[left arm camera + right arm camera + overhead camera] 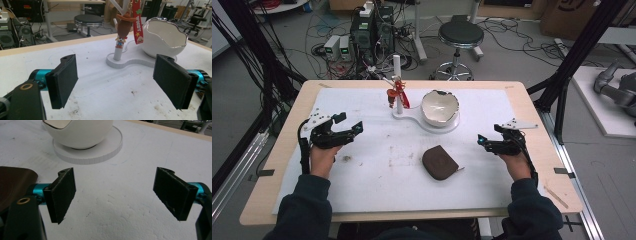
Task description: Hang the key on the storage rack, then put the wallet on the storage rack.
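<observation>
Brown pouch (440, 162) whole in high view, L claw (116, 82) view shows Woody keychain (124, 27)

White-covered table (522, 105), brown pouch (439, 162), white stand (422, 120)

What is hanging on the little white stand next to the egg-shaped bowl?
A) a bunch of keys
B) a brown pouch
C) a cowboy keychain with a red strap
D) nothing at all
C: a small cowboy figure keychain with a red strap dangles from the white post stand, beside the white cracked-egg-shaped bowl; the brown pouch lies flat on the table.
</observation>
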Motion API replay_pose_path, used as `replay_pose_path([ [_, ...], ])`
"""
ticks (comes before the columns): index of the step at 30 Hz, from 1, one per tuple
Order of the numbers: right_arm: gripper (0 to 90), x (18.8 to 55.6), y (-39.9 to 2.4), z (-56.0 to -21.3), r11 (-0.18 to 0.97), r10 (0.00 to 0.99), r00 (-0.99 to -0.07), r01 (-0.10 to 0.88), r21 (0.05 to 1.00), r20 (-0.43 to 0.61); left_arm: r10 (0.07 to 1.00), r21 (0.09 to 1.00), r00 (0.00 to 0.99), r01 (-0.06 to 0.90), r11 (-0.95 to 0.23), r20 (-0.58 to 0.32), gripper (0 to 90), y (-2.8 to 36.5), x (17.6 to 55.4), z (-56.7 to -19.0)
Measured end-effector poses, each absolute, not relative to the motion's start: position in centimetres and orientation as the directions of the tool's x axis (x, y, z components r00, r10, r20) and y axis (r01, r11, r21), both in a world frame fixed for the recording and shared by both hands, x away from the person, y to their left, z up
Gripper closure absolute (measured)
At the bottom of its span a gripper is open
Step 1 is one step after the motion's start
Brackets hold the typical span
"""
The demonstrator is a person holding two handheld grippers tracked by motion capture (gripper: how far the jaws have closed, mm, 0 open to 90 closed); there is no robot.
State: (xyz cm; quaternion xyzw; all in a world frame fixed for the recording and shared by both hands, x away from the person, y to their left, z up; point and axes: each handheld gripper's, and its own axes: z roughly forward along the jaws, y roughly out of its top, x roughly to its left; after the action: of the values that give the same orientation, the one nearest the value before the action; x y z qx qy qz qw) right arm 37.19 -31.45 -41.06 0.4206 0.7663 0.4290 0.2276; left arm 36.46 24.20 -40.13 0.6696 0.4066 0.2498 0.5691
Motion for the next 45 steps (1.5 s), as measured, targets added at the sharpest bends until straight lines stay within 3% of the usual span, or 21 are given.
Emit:
replay_pose_path([
  [29,18.5,37.2,-31.3,-41.1,0.284,0.833,-0.553,0.445,0.849,0.011,0.825,0.963,0.547,0.268,-0.013,-0.141,20.1,23.9,36.4,-40.4],
  [37,18.4,37.1,-30.7,-41.3,0.283,0.793,-0.606,0.456,0.844,0.061,0.819,0.96,0.553,0.28,-0.013,-0.15,20.1,23.9,36.5,-40.5],
  [45,18.4,36.8,-28.0,-41.6,0.329,0.691,-0.712,0.466,0.821,0.128,0.812,0.957,0.566,0.288,-0.034,-0.141,20.5,23.3,36.4,-40.6],
])
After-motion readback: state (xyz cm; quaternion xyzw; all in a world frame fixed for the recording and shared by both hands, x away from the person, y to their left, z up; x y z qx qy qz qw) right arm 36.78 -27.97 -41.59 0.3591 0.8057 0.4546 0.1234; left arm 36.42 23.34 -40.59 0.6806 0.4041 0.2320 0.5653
